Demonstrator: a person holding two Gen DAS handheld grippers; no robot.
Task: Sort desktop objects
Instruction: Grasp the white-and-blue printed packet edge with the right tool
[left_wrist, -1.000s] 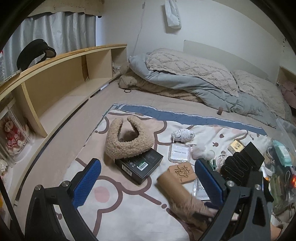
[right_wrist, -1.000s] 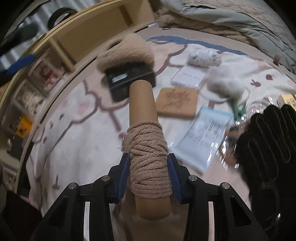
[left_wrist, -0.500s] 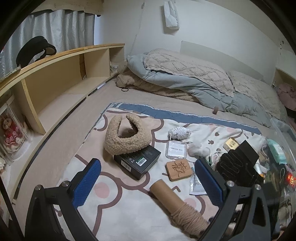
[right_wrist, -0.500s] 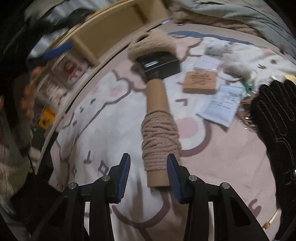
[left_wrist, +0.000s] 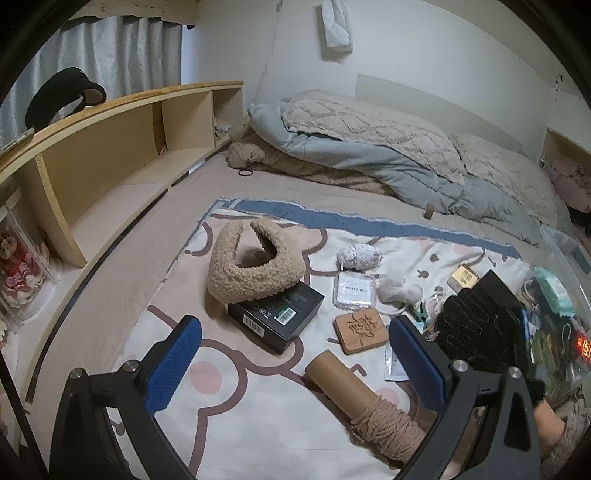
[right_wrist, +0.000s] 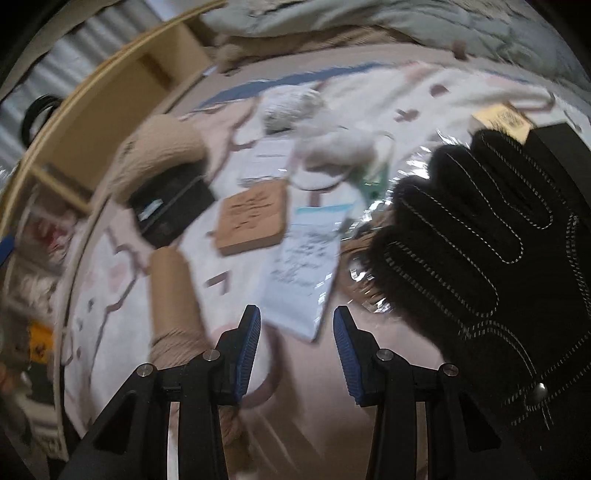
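Two sets of fingers are mine here, and both stand spread with nothing between them. My left gripper (left_wrist: 293, 354) hangs over the cartoon blanket (left_wrist: 258, 424) on the bed. Beyond its left finger (left_wrist: 173, 363) sits the fuzzy tan bag (left_wrist: 253, 269), leaning on the black box (left_wrist: 277, 317). Between the fingers lies the cardboard tube wound with rope (left_wrist: 364, 398), flat on the blanket, its roped end near the right finger (left_wrist: 415, 365). Ahead of that finger rests the carved wooden block (left_wrist: 360, 330). My right gripper (right_wrist: 297, 349) shows a blurred view: the tube lies just left of its left finger (right_wrist: 248, 349), a white paper packet (right_wrist: 301, 277) ahead between the fingers, and a black glove (right_wrist: 480, 240) fills the right side
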